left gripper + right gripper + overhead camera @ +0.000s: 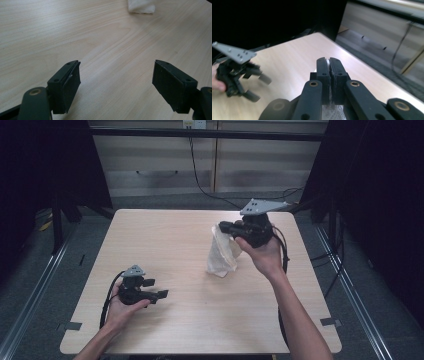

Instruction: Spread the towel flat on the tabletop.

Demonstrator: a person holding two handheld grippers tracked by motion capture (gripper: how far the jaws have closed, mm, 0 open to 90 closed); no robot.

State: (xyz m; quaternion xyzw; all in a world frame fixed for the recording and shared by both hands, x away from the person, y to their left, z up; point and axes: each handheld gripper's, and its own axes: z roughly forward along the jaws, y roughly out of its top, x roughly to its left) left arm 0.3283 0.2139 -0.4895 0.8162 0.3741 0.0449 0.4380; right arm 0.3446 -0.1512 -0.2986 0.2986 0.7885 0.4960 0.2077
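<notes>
**White bag lifted at the desk's far right**

Surroundings are sparse: the pale wooden desk (190,320) carries nothing besides the bag and the two tools. Dark curtains are seen at both sides, a cabinet wall (165,165) stands beyond the far edge, and a black cable (200,180) hangs down in front of it. Nothing is placed between the two tools, which are held well apart.

Wide bare wood is left across the middle and the near part of the desk. The right tool (226,226) is held near the far right corner, close to the far edge, while the left tool (155,289) is held low near the front left, with open desk ahead of its jaws.

The white bag (223,252) is clamped at its top between the closed jaws of the right tool, and white material is seen pinched between the pads in the right gripper view (329,72). The bag hangs down from the tool, and its lower end is seen at or just above the desk; contact cannot be told. The left tool's jaws are spread wide with nothing between them (116,85), and the bag's bottom (141,7) is seen far ahead of them.
</notes>
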